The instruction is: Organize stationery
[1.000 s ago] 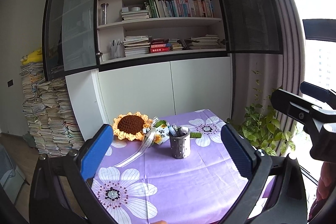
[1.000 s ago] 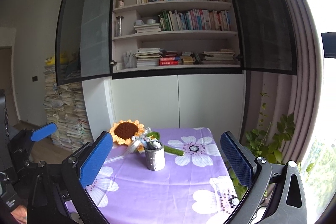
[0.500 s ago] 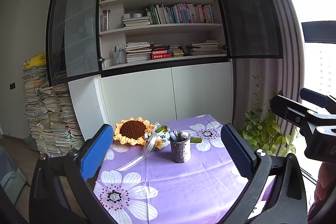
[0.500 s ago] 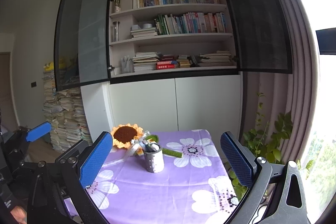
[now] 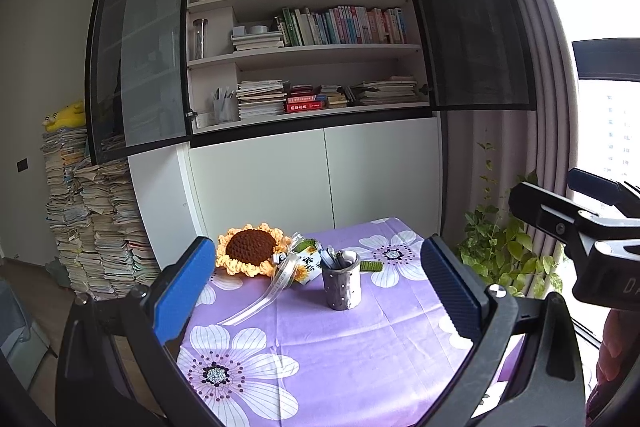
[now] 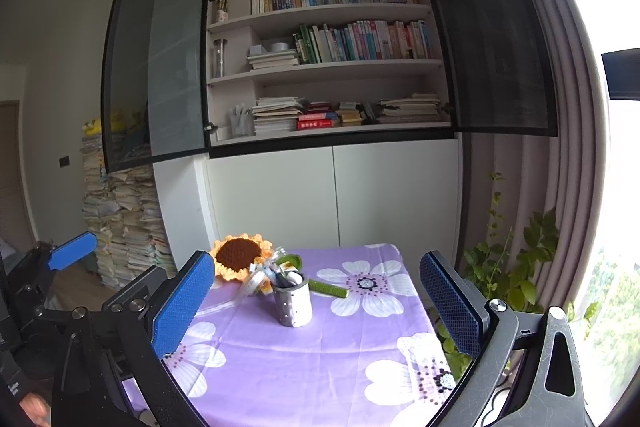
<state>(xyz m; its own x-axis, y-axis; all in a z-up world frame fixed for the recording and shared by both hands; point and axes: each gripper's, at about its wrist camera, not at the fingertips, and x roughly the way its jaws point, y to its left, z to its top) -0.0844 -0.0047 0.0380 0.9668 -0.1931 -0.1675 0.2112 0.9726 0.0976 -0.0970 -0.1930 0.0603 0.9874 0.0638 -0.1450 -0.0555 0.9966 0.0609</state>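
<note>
**Colours and Patterns**

Tablecloth (image 5: 360,355): purple, printed with white flowers having dotted centres. Pen holder (image 5: 341,283): grey with pale dots. Crocheted sunflower (image 5: 251,254) beside the pen holder: brown centre, yellow-orange petals. Gripper pads (image 6: 185,307): blue, fine grid texture. Cabinet doors (image 6: 332,195) behind: plain white.

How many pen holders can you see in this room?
2: a grey dotted cup of pens on the purple flowered tablecloth, and a clear holder on the bookcase's lowest open shelf. Others may be hidden.
</note>
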